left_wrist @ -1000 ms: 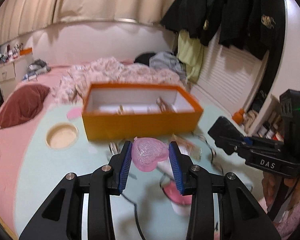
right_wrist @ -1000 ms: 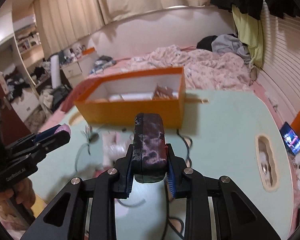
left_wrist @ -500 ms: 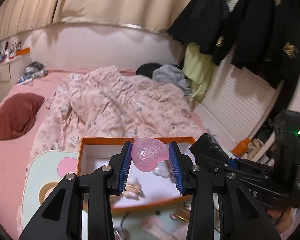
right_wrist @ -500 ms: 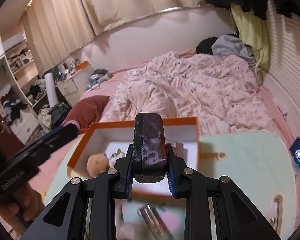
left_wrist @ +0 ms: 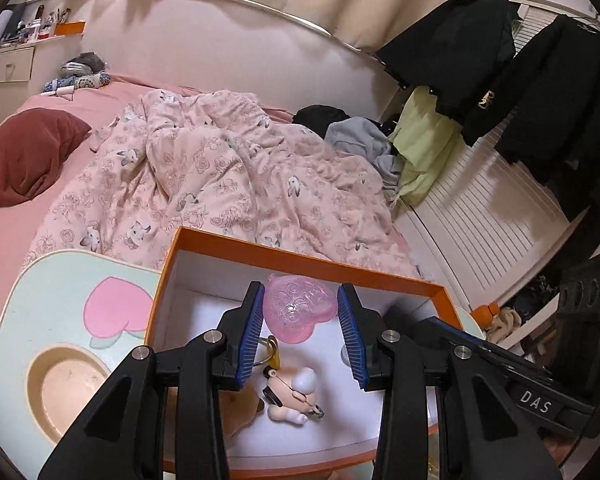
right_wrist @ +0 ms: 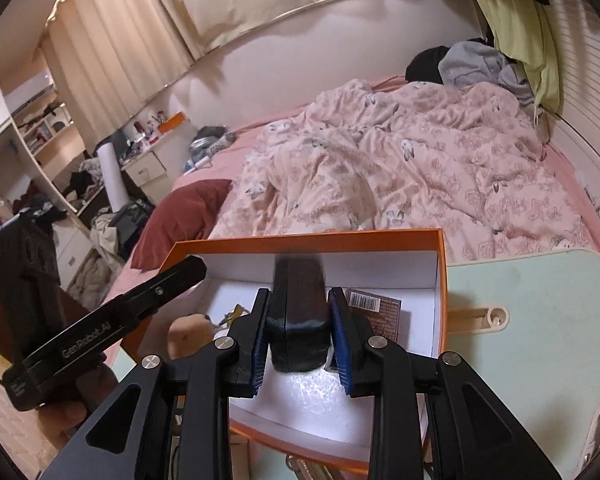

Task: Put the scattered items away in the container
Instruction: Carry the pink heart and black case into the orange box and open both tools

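The orange box [left_wrist: 300,258] stands open-topped; a figurine [left_wrist: 296,398] and packet [right_wrist: 376,312] take floor room inside.

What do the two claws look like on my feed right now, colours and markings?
Both are matte black, with angular arms, triangular cut-outs and silver bolts. The left claw and right claw have ribbed blue pads on the inner faces. The right one's body reads "DAS" in white; the left one's reads "GenRobot.AI". A small green light glows on the right unit.
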A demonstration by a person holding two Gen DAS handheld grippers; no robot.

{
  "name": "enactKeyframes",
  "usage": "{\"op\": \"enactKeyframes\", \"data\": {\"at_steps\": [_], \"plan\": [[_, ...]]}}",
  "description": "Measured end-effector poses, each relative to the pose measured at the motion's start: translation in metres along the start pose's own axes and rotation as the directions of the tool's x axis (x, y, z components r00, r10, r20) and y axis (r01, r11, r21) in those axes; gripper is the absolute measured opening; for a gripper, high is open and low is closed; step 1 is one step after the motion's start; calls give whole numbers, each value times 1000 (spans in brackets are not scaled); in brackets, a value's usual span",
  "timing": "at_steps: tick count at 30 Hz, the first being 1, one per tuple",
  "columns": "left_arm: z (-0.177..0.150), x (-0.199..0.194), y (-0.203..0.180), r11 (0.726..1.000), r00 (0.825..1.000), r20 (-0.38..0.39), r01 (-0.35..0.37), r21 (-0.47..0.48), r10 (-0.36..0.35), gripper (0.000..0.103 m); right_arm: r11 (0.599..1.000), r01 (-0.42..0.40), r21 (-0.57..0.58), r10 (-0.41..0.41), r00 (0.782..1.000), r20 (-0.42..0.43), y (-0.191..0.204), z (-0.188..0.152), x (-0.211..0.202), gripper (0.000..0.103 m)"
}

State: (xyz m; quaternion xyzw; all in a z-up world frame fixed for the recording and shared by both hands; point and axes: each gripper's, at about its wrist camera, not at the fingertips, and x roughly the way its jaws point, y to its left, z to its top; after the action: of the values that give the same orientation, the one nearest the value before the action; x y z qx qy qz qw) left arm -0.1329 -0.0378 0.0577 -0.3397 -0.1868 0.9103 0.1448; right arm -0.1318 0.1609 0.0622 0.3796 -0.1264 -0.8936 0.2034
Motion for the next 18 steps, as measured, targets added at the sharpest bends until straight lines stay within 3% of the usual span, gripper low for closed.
{"op": "enactKeyframes", "data": {"at_steps": [8, 13, 18], "plan": [[-5, 2, -1, 999, 999, -28, 37, -1, -37, 41, 999, -37, 8, 36, 998, 51, 1, -2, -11, 33], [-6, 0, -8, 995, 994, -31, 104, -4, -104, 71, 1000, -13, 4, 13, 998, 63, 0, -3, -13, 33], [-5, -10, -7, 992, 992, -8, 127, -7, -128, 71, 1000, -7, 0, 7, 997, 83, 0, -5, -20, 34]]}}
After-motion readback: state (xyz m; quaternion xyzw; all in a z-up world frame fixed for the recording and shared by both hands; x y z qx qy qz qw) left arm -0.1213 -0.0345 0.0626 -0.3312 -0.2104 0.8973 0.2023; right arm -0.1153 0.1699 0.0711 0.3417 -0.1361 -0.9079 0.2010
